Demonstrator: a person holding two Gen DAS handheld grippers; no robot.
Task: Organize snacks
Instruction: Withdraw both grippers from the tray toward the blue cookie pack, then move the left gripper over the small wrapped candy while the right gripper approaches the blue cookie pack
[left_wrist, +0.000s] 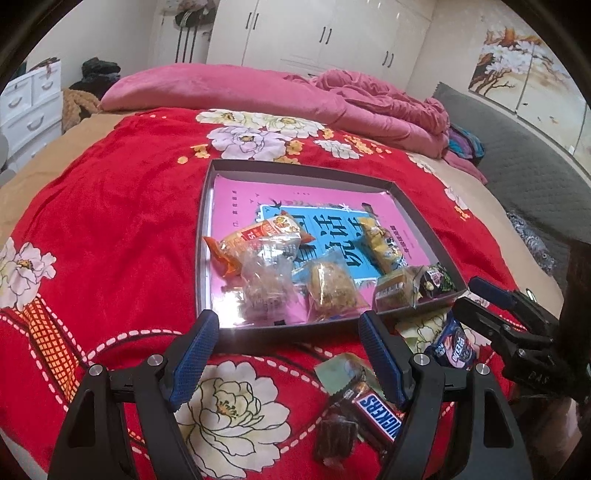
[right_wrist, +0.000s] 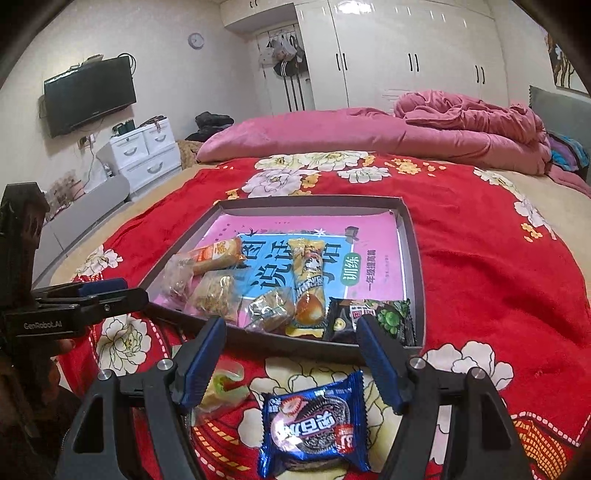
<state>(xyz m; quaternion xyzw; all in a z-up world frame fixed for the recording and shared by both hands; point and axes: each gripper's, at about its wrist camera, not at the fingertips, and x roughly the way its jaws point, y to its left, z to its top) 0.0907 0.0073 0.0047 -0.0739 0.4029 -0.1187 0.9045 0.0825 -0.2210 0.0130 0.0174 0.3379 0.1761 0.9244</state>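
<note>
You are working over a bed spread with a red floral blanket (right_wrist: 480, 266), and the shallow dark-rimmed box (right_wrist: 416, 258) lies flat on it as the collecting place — lined with a pink and blue booklet (right_wrist: 373, 236), with its near edge toward you so packets can go in from the front. Inside, 6 snacks already cluster at the near side, among them an orange packet (left_wrist: 255, 236), a yellow bun packet (right_wrist: 308, 284) and a black and green packet (right_wrist: 384, 314) in the right corner.

By the look of it, what remains lies outside on the blanket, just in front of the box. The blue cookie packet (right_wrist: 314, 417) sits directly below your right gripper (right_wrist: 291, 358), whose claws stand wide apart and empty, lined up either side of it, probably for the next pick. The Snickers bar (left_wrist: 376, 410) and a small dark wrapped sweet (left_wrist: 338, 435) lie near your left gripper (left_wrist: 290, 350), also spread wide and holding nothing, hovering at the box's near rim.

A greenish packet (right_wrist: 225, 384) is half hidden behind the right gripper's left finger, so I cannot tell what it is. The bar's far end is covered by the left gripper's finger, and the clear wrappers in the box blur together.
</note>
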